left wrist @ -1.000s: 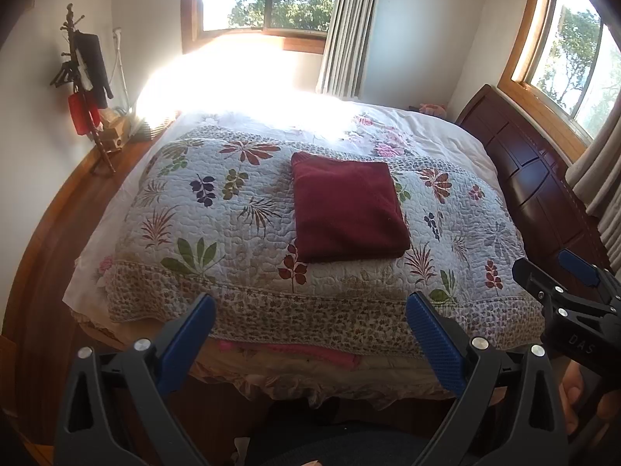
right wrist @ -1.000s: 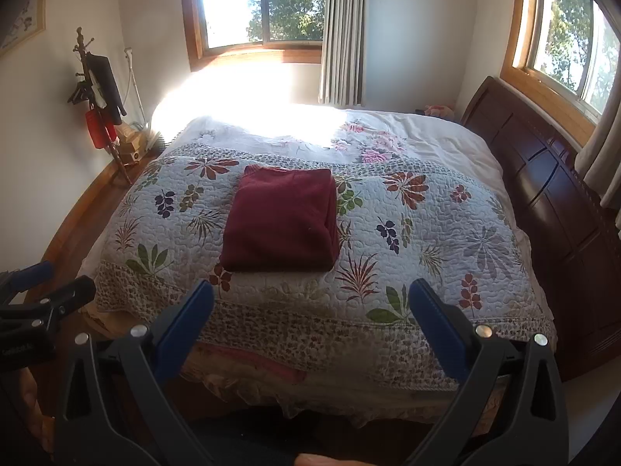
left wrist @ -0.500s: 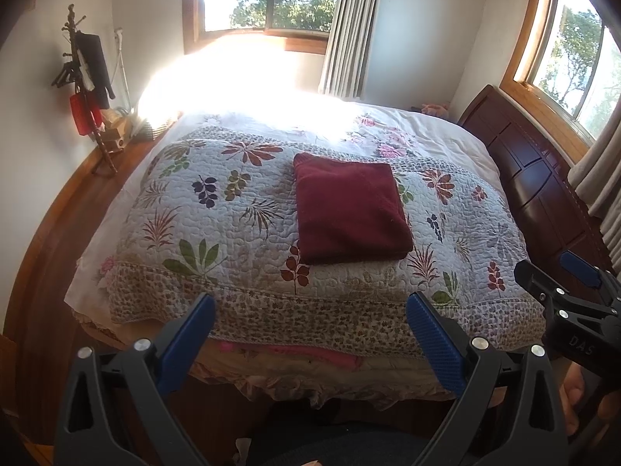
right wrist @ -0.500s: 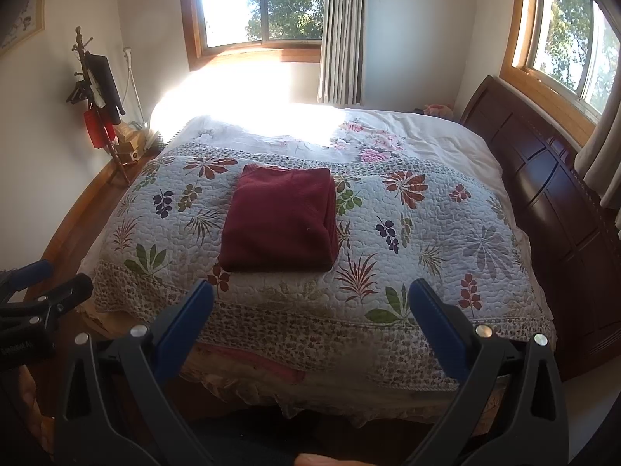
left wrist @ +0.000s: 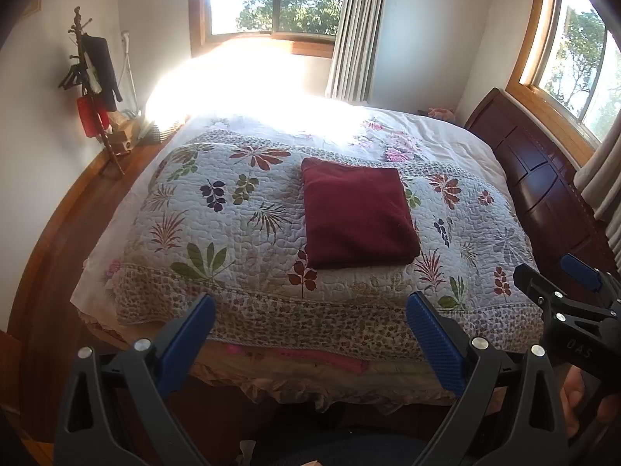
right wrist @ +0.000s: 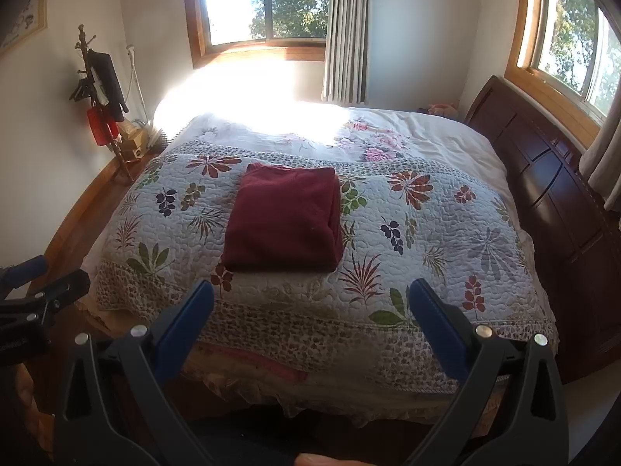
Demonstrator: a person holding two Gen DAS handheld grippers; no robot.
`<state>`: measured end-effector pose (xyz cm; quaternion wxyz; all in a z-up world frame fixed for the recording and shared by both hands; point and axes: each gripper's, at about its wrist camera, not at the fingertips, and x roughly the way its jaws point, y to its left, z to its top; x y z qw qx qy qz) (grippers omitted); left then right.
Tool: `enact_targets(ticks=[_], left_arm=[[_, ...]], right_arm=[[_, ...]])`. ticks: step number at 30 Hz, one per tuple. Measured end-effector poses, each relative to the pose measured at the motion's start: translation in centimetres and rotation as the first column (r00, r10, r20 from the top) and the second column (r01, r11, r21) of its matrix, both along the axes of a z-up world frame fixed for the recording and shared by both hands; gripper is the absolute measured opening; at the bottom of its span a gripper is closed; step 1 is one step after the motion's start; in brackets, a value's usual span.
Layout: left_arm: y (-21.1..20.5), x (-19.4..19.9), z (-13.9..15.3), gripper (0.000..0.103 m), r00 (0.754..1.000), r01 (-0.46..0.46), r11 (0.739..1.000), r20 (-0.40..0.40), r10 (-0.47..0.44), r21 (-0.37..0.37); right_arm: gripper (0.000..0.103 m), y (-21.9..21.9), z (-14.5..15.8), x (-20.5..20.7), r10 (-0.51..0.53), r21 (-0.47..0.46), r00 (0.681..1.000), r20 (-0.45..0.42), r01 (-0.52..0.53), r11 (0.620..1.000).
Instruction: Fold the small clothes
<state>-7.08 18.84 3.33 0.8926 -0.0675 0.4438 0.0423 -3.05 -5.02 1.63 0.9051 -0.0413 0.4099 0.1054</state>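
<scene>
1. We see the folded maroon garment (left wrist: 357, 213) lying flat on the floral quilt (left wrist: 233, 233) of the bed.
2. Our left gripper (left wrist: 308, 336) and right gripper (right wrist: 310, 320) hang short of the bed, jaws spread wide, holding nothing.

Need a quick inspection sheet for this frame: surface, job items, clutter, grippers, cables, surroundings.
Surface: bed with floral quilted bedspread, white sheet beyond it, strong sun patch at the far end.
Job's things: dark red garment, folded into a rectangle, lying flat mid-quilt, touching neither gripper.
Clutter: small pink item at the bed's far corner, too small to identify.
Grippers: left gripper and right gripper both open, empty, short of the bed's near edge.
Cables: white cord on the left wall.
Surroundings: coat stand with hanging items, two windows, grey curtain, dark wooden headboard.
</scene>
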Motion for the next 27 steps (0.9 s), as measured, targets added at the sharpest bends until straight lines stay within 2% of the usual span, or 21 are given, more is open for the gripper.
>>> enact_targets(ticks=[27], left_arm=[[0.1,1.3,0.1,0.099,1.000,0.019,1.000,0.000,-0.019,0.007]], right_arm=[[0.100,0.2,0.1,0.7,0.009,-0.003,1.000,0.002,-0.009,1.000]])
